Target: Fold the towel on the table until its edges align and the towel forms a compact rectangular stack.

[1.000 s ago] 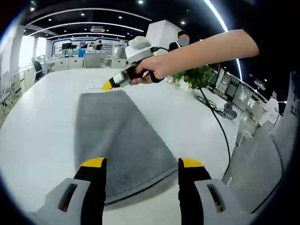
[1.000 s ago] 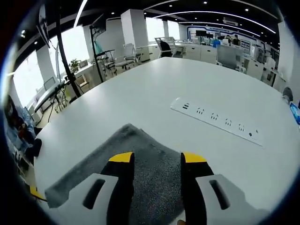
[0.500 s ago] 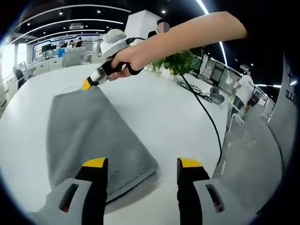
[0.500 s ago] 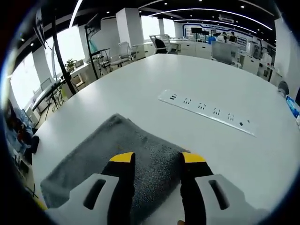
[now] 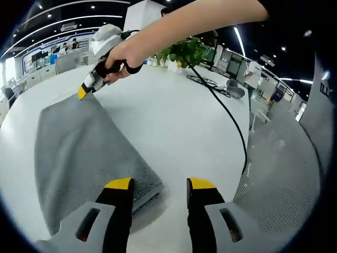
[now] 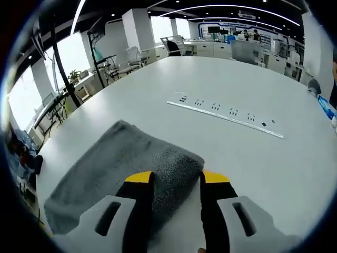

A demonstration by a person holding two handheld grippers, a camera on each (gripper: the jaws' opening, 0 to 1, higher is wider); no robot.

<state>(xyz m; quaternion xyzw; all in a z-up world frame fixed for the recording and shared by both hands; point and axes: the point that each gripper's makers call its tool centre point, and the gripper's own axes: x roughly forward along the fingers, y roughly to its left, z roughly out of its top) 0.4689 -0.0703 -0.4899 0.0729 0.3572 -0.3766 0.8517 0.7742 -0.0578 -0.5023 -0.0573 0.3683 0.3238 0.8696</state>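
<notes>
A grey towel [image 5: 79, 147] is seen lying flat on a white table [image 5: 179, 126], folded into a long strip.

Left gripper view: the left gripper [image 5: 158, 184] is held just above the near end of the towel, its jaws parted. The near right corner of the towel lies between and just ahead of the jaws; the left jaw is over the cloth, the right jaw over bare table. Nothing is gripped. At the far end of the strip, ahead and to the left, the right gripper [image 5: 84, 90] is seen in a hand [image 5: 118, 55], its yellow tips at the towel's far corner. A black cable [image 5: 231, 121] is seen running across the table to the right.

Right gripper view: the right gripper [image 6: 176, 178] is seen with its jaws narrowly parted over the towel's [image 6: 121, 163] near corner. The folded edge lies between the jaws; whether the cloth is pinched cannot be told. The rest of the towel extends to the left. A white power strip [image 6: 226, 117] lies well ahead on the table [image 6: 253, 163].
</notes>
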